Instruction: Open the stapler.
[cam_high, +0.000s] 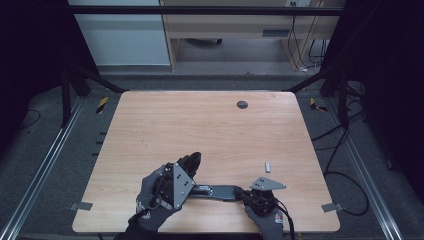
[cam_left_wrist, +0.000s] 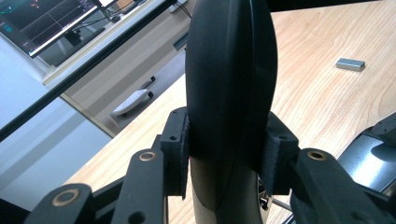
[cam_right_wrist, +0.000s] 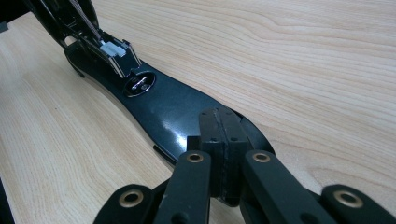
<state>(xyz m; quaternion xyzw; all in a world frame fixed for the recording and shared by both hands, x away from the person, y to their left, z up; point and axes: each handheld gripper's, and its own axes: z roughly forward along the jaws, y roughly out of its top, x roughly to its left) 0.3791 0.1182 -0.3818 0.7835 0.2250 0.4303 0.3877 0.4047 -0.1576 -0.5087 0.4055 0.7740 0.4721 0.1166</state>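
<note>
The dark case (cam_high: 222, 191) lies flat near the table's (cam_high: 210, 125) six-o'clock edge, its right end under the right gripper (cam_right_wrist: 219, 140), whose jaws are shut tight and press down on it. The left gripper (cam_left_wrist: 229, 154) is clamped on a black oval shell (cam_left_wrist: 229, 70), lifted upright at the case's left end. The likely risk is that shell slipping or twisting between the pads (cam_left_wrist: 180, 154), straining the small connector and wires (cam_right_wrist: 112, 49); the loose metal piece (cam_high: 268, 166) at the case's two o'clock could also be knocked away.
</note>
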